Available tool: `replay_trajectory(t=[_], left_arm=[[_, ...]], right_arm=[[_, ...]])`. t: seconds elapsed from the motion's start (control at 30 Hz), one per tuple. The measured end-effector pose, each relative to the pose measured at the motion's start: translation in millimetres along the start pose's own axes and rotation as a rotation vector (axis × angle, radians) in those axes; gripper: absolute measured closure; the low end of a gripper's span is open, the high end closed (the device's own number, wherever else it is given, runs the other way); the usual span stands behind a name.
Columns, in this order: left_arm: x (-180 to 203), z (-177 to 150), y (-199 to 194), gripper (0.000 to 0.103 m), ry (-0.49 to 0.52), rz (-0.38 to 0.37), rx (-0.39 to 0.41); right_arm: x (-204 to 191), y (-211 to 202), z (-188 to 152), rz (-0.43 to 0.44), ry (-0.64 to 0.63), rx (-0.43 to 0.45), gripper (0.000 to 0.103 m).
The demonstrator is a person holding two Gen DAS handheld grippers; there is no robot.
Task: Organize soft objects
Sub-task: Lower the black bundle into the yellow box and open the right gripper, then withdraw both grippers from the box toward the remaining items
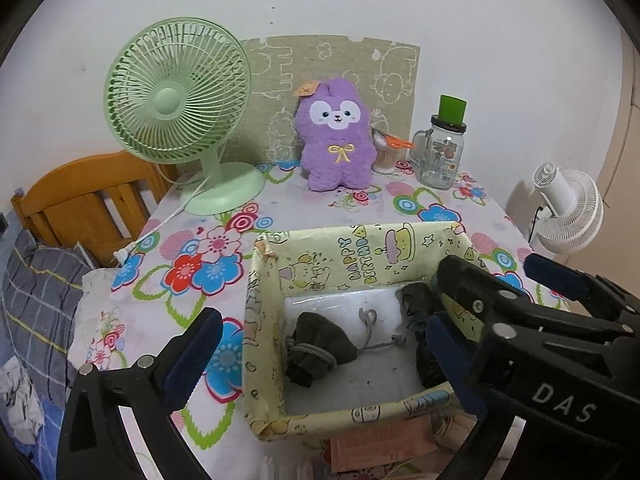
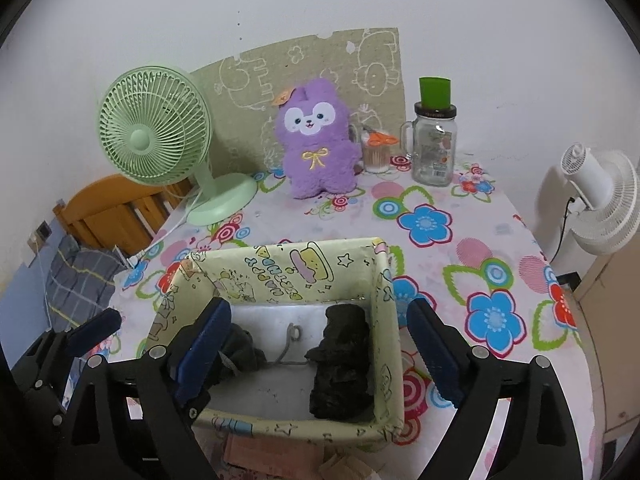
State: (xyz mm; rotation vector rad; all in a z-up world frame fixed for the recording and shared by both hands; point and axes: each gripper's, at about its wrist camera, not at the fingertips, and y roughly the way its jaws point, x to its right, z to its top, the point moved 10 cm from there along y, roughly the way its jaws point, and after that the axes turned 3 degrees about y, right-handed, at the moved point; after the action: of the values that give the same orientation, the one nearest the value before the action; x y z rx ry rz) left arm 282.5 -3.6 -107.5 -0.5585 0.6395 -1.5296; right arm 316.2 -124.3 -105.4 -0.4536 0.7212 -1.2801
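Observation:
A yellow cartoon-print box [image 1: 320, 258] [image 2: 384, 320] sits on the flowered table near me. Inside lie a dark drawstring pouch [image 1: 316, 350] [image 2: 240, 354] at the left and a crumpled black cloth [image 2: 340, 364] [image 1: 420, 320] at the right. A purple plush toy [image 1: 338, 136] [image 2: 316, 144] stands upright at the table's back. My left gripper [image 1: 320, 344] is open, its fingers astride the box. My right gripper [image 2: 320, 344] is open and empty above the box, over the black cloth; its body shows in the left wrist view [image 1: 520, 320].
A green desk fan [image 1: 180, 108] [image 2: 156, 136] stands back left, its cord trailing off the table edge. A glass jar with green cap [image 1: 442, 148] [image 2: 434, 140] and a cup of swabs with orange scissors [image 1: 390, 152] stand back right. A white fan [image 2: 600, 200] is off the table's right.

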Motion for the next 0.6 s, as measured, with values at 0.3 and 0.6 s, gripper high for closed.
replay_trajectory(t=[0.3, 0.6], left_arm=[[4, -7, -21, 0.000, 0.004, -0.008, 0.020], [4, -16, -45, 0.000, -0.012, -0.020, 0.040]], right_arm=[[-4, -25, -7, -0.007, -0.023, 0.016, 0.010], [-8, -52, -14, -0.020, -0.045, 0.055, 0.005]])
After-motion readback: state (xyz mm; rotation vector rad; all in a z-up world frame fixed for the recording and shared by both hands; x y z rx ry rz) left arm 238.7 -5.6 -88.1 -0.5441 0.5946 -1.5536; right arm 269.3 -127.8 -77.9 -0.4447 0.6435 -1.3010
